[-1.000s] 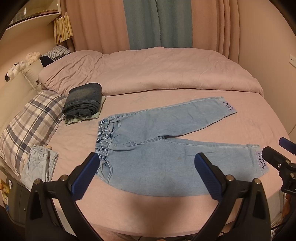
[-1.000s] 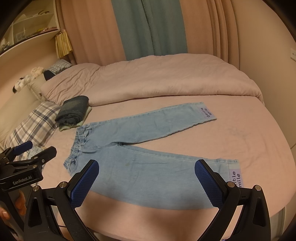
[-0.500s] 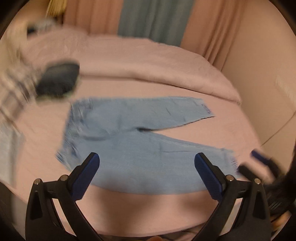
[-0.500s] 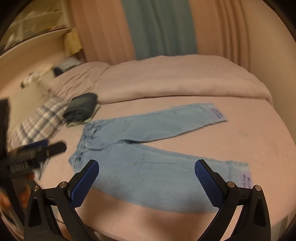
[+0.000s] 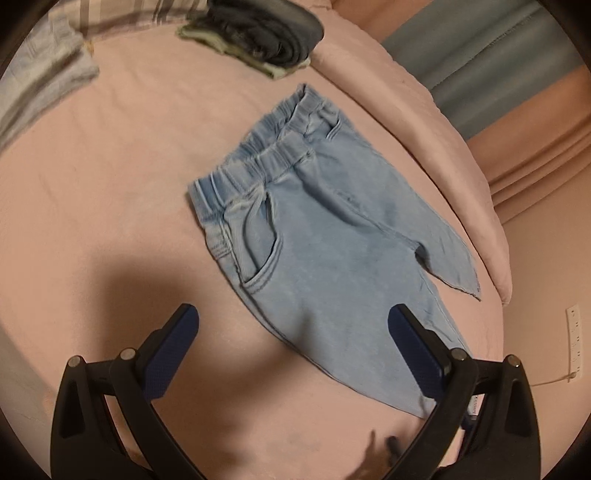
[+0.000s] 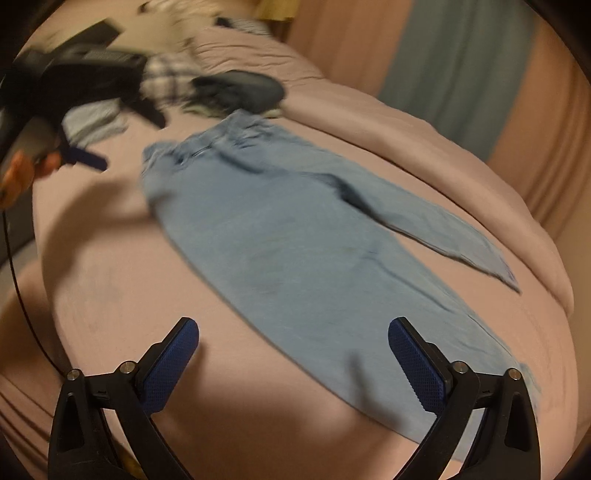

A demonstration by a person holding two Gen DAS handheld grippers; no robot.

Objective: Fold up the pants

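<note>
Light blue denim pants [image 5: 325, 236] lie flat on the pink bed, waistband [image 5: 258, 162] toward the pillows, legs spread apart. My left gripper [image 5: 293, 332] is open and empty, hovering over the near hip and pocket. My right gripper [image 6: 293, 345] is open and empty above the near leg of the pants [image 6: 295, 251]. The left gripper also shows in the right wrist view [image 6: 85, 158], blurred, at the upper left beside the waistband.
A folded pile of dark clothes [image 5: 266, 33] lies beyond the waistband. A pale garment [image 5: 40, 81] and a plaid pillow [image 5: 122, 11] lie at the far left. A pink duvet [image 5: 424, 122] runs along the far side. Curtains [image 6: 461, 66] hang behind the bed.
Both grippers have swung in low over the bed. The left one moved to the waistband end, the right one over the near leg. The pants have not moved.
</note>
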